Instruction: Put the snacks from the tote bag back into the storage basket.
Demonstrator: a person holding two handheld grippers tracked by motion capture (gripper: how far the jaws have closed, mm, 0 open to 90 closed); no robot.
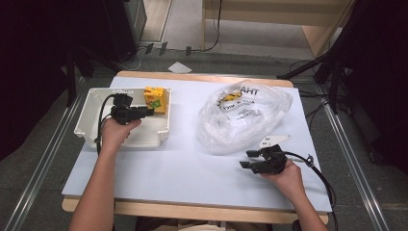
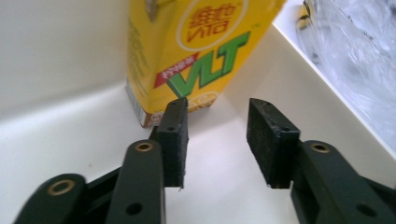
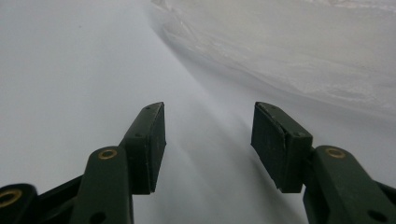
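Left gripper view: the left gripper (image 2: 217, 137) has its jaws parted by a moderate gap and holds nothing; its pads (image 2: 173, 140) sit just short of the base of the yellow drink carton (image 2: 196, 56), which stands upright at 12 o'clock from the jaws, in the corner of the white tray (image 2: 56, 140). In the high view the same gripper (image 1: 144, 112) reaches into the tray (image 1: 91, 115) from the 9 o'clock side, the carton (image 1: 157, 99) resting against the tray's far right corner. The right gripper (image 3: 208, 140) is likewise open and empty, hovering over the bare white tabletop (image 3: 70, 70) with the clear plastic bag (image 3: 303, 51) at its 1 o'clock; in the high view it (image 1: 251, 160) lies at 6 o'clock from the bag (image 1: 245, 115). Risks, as judged: the carton seems wider than the present jaw gap, so an advance could push it against the tray wall or tip it rather than seize it; a grip low on the base may let it pivot; the slack bag could snag the right jaws.
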